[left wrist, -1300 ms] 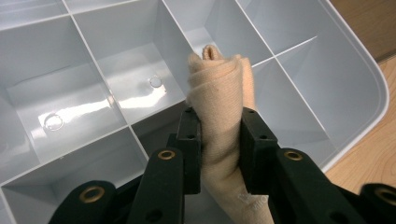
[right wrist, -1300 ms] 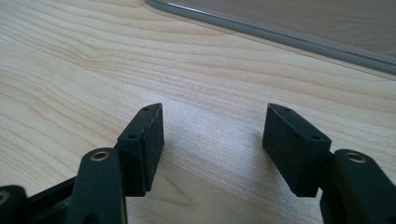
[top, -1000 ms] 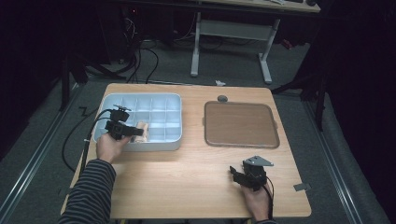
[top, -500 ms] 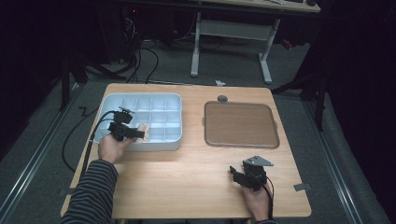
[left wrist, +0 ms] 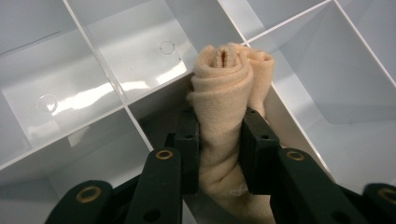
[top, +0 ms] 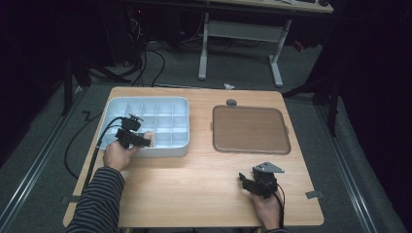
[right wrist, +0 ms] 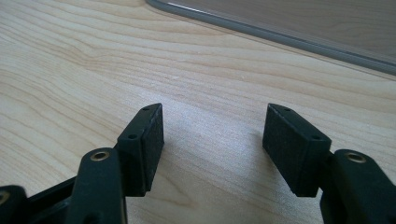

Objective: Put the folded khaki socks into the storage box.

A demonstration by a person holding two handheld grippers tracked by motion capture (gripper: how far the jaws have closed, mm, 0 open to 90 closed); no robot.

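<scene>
At far left, pale blue plastic divided tray (top: 171,147) on the light wooden table (top: 194,179), with the left gripper (top: 145,140) over its near row, jaws clamped on a rolled peach-coloured cloth (left wrist: 231,88) and just lately eased a little wider, pads still pressing both sides of the roll above a compartment. Further right, flat brown square tray with rounded corners (top: 250,128), lying well apart from the blue one. At near right, right gripper (top: 243,180) low over bare wood, jaws spread wide with nothing between them.
</scene>
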